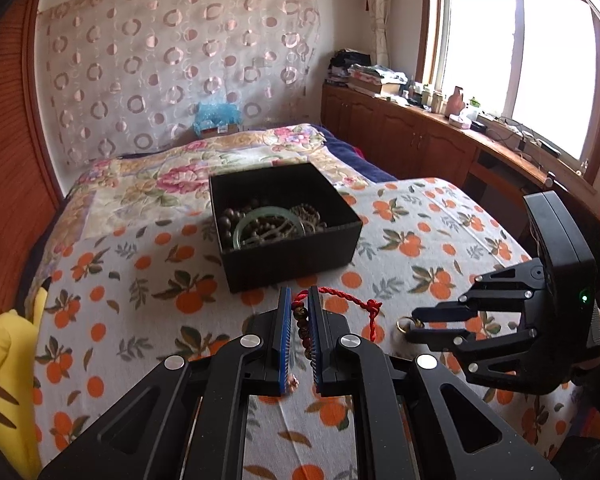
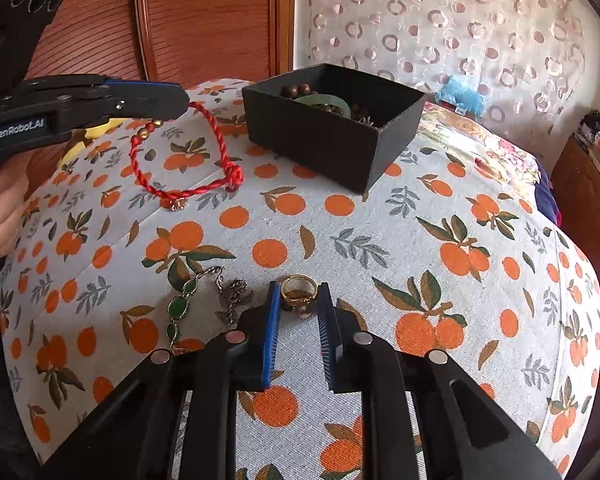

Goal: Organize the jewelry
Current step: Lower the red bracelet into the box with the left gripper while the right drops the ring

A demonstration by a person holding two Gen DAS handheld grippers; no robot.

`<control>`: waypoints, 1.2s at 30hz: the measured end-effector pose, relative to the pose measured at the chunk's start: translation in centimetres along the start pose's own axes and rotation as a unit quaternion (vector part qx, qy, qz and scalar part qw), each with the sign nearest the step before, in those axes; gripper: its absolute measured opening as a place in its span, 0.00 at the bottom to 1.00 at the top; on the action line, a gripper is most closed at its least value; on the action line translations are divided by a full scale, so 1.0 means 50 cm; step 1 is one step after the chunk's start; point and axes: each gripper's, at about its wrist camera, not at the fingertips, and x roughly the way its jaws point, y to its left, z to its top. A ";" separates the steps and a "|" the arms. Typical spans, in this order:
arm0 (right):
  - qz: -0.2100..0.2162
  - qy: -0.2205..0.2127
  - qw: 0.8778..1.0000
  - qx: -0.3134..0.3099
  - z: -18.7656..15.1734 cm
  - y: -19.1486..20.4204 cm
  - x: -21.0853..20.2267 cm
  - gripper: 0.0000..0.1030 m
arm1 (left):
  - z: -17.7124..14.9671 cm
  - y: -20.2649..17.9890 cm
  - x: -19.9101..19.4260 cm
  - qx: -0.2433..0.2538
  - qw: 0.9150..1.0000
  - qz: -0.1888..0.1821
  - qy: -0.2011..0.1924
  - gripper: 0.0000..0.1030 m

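My left gripper [image 1: 299, 292] is shut on a red cord bracelet with beads [image 1: 342, 297], which hangs from it just above the bedspread; the bracelet also shows in the right wrist view [image 2: 180, 148] under the left gripper [image 2: 182, 100]. A black box [image 1: 284, 216] holding wooden beads and a green bangle [image 1: 266, 220] sits just beyond; it also shows in the right wrist view [image 2: 332, 124]. My right gripper [image 2: 299, 292] is open, its fingers on either side of a gold ring [image 2: 298, 288] lying on the bedspread. It also shows in the left wrist view [image 1: 414, 324].
A green-stone chain bracelet [image 2: 180, 308] and a small metal piece [image 2: 232, 296] lie left of the ring. The orange-print bedspread [image 2: 380, 240] covers the bed. A yellow plush [image 1: 4, 360] is at the left edge. A wooden cabinet [image 1: 420, 136] runs under the window.
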 end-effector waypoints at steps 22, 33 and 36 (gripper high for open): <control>-0.006 -0.084 0.996 0.010 0.189 -0.087 -0.026 0.20 | 0.143 0.062 0.082 -0.007 0.999 0.038 -0.027 0.07; 0.016 -0.078 0.997 0.011 0.231 -0.094 0.035 0.21 | 0.160 0.084 0.131 -0.010 0.998 0.060 -0.010 0.07; 0.014 -0.077 0.997 0.014 0.231 -0.095 0.045 0.24 | 0.165 0.088 0.149 -0.010 0.998 0.060 -0.005 0.07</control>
